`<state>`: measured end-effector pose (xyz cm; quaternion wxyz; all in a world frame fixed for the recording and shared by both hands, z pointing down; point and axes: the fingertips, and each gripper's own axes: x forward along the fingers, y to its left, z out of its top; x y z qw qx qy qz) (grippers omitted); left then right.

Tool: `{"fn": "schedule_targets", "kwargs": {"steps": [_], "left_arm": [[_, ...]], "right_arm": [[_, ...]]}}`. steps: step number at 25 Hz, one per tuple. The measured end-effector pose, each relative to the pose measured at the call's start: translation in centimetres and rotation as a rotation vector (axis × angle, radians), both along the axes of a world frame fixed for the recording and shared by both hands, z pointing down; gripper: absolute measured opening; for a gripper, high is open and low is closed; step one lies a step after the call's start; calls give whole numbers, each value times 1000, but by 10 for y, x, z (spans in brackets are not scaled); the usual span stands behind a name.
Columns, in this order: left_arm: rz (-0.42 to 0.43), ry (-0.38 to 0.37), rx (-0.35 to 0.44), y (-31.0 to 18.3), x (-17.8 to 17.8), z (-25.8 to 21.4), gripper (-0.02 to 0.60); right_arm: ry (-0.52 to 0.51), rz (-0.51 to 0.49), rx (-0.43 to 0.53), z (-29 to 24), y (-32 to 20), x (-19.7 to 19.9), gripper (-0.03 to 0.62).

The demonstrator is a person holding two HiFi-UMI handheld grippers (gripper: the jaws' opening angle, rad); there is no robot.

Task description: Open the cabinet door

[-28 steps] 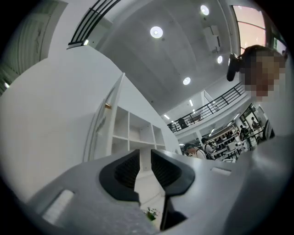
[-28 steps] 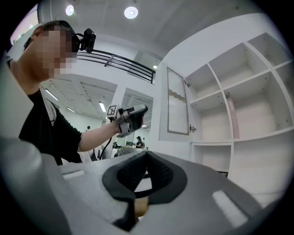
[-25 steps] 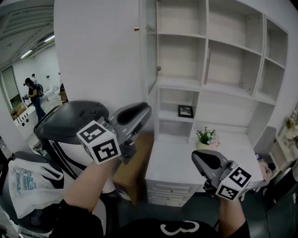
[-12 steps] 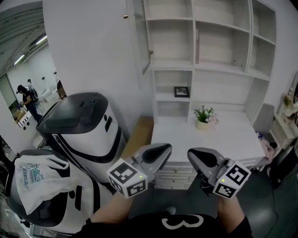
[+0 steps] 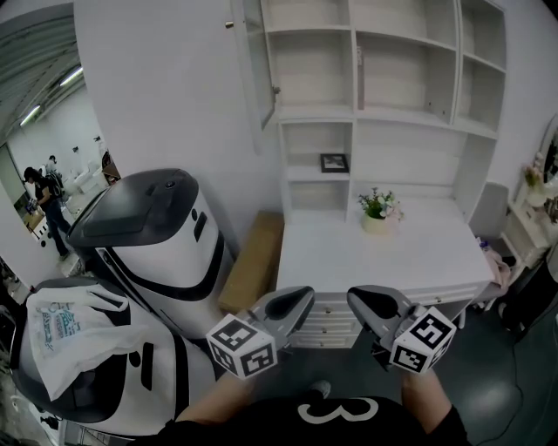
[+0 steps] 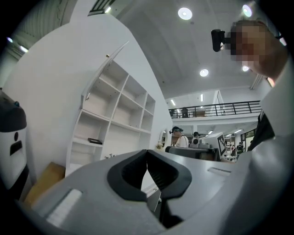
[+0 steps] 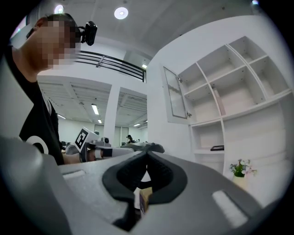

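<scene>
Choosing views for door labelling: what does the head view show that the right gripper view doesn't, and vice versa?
Head view only: the white and grey machine, the white bag at lower left, and the desk drawers.
Right gripper view only: the ceiling lights, the balcony railing, the person's head camera, and the right gripper with its jaws together and nothing held.
Both: the open cabinet door, the shelves, the picture frame and the potted plant.

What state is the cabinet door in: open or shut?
Open. The cabinet door stands swung out from the left edge of the shelf unit, leaving the upper-left compartment behind it exposed.
</scene>
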<state>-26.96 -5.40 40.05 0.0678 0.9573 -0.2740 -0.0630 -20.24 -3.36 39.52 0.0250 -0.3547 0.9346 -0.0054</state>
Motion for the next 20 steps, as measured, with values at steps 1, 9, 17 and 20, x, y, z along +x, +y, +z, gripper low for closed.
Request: {"fn": "schedule_targets", "kwargs": {"steps": [1,9,17,20], "left_arm": [[1,-2,-9,1,1,3,9],[22,-30,0,4,6,8,9],[45,-41,9,12,9,12,9],[38,-38,-5,10,6,15,9]], "right_arm": [[-6,-2,-6,2,1,1,3],[-4,26,4,9,3,10,3],[-102,-1,-55,12,8,10,3],[-74,12,-53,15,8,11,3]]}}
